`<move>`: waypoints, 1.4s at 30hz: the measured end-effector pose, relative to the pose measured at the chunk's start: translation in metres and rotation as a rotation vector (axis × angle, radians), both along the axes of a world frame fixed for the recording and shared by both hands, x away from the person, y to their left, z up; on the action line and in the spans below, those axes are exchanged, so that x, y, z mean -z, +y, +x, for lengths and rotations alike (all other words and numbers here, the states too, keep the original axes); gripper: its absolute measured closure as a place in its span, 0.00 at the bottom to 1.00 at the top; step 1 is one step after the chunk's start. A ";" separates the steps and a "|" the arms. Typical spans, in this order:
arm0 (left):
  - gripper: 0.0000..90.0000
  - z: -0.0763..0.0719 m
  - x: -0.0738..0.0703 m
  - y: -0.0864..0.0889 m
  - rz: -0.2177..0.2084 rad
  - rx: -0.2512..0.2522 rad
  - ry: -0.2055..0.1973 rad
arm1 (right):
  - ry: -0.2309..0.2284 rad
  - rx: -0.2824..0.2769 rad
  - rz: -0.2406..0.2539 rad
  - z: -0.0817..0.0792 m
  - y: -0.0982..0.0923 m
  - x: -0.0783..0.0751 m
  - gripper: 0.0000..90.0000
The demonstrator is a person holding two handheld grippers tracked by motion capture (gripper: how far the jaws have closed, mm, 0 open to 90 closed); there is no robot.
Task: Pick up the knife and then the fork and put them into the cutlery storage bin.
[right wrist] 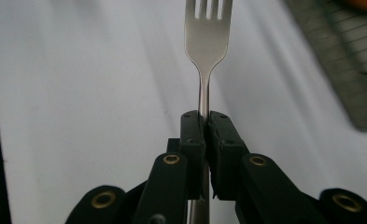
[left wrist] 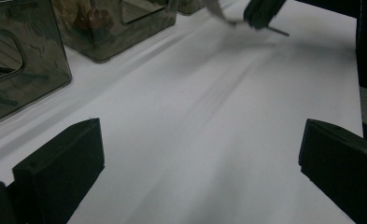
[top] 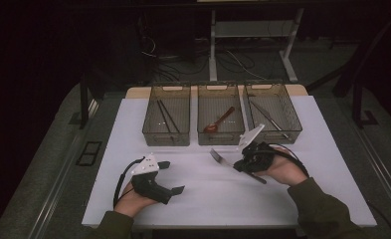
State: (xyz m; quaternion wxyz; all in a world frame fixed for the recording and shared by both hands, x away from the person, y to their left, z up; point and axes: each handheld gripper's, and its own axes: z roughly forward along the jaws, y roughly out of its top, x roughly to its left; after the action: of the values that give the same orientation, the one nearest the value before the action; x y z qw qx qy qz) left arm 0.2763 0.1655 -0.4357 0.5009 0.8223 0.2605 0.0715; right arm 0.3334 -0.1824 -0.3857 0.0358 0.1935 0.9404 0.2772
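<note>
Right hand-held gripper (right wrist: 203, 122) pinches the fork (right wrist: 207, 44) by its handle, raised just off the surface (top: 203, 199), near the middle bin (top: 221, 135). Left hand-held gripper (top: 167, 175) rests spread. Recommend keeping the fork level, clearing a bin rim before release

My table (top: 203, 199): white top. Three mesh bins (top: 221, 114) stand side by side along its far edge.

No legible text, label, brand, number or sign — not on any surface.
</note>
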 end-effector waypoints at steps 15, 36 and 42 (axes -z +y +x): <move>0.00 0.001 -0.001 -0.003 -0.008 0.003 0.004 | -0.137 0.403 0.289 0.056 -0.094 -0.057 0.93; 0.00 0.000 0.000 -0.004 -0.003 0.016 0.003 | -0.166 0.661 0.226 0.124 -0.148 -0.026 0.93; 0.00 -0.001 0.000 -0.005 -0.002 0.017 0.002 | -0.111 0.664 0.177 0.124 -0.153 -0.006 0.91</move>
State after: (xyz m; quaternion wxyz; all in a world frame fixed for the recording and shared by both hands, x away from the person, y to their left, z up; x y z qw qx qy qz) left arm 0.2755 0.1605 -0.4358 0.5018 0.8241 0.2542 0.0663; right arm 0.4571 -0.3350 -0.3793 0.1582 0.4762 0.7950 0.3410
